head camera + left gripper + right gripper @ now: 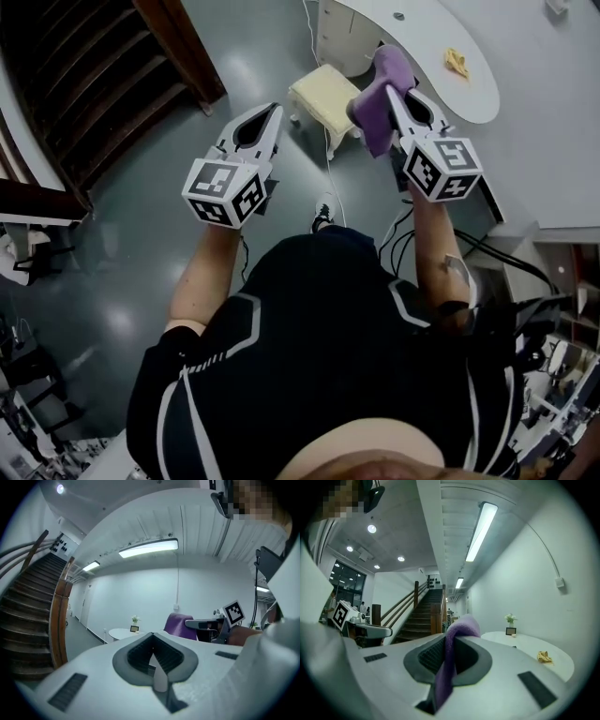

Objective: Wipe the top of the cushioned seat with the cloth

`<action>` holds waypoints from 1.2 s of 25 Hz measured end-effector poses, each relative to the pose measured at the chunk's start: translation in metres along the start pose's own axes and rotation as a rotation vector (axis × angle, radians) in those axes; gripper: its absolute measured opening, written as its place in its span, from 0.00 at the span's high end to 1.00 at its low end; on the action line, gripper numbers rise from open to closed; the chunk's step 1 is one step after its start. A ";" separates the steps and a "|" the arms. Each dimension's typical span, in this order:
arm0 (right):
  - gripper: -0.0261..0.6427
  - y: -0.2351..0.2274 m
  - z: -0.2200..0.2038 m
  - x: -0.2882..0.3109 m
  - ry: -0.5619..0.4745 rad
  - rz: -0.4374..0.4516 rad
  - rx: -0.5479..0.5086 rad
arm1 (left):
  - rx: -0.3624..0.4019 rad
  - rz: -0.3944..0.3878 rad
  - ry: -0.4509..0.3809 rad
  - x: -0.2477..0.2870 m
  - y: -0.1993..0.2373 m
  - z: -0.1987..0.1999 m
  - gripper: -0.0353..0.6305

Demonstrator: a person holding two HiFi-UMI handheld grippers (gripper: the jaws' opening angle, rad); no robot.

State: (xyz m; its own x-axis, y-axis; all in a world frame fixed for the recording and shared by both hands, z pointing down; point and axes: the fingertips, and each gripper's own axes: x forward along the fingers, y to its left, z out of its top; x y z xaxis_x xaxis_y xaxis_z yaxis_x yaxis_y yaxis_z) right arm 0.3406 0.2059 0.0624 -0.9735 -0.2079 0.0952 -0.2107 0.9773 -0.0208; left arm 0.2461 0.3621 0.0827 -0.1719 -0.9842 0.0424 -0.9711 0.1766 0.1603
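Cushioned seat (323, 94): on the floor (141, 253), ahead, between the two grippers in the head view.
Cloth (373, 117): between the right gripper (398, 98) jaws, just right of the seat.
Table (473, 94): right of the seat.
Staircase (94, 84): left of the left gripper (267, 117).

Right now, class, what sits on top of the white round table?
A crumpled yellow item, a small potted plant and a little picture frame. The right claw and its purple cloth hide part of the table.

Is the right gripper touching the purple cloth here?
Touching. The right gripper view shows the purple cloth pinched between the jaws of the right gripper.
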 end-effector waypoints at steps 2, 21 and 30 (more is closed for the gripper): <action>0.92 -0.012 0.003 0.017 -0.006 0.003 -0.004 | 0.013 -0.008 0.009 0.019 0.011 0.007 0.94; 0.92 -0.185 -0.020 0.138 0.082 -0.041 0.060 | 0.041 -0.033 0.100 0.256 0.086 -0.006 0.94; 0.92 -0.213 -0.025 0.185 0.078 -0.096 0.072 | 0.051 -0.124 0.106 0.328 0.122 -0.007 0.94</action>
State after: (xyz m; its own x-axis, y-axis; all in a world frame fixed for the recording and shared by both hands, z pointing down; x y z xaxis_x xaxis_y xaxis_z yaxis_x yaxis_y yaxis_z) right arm 0.2077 -0.0394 0.1095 -0.9395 -0.2934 0.1768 -0.3108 0.9472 -0.0792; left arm 0.0728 0.0613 0.1227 -0.0344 -0.9909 0.1297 -0.9914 0.0503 0.1208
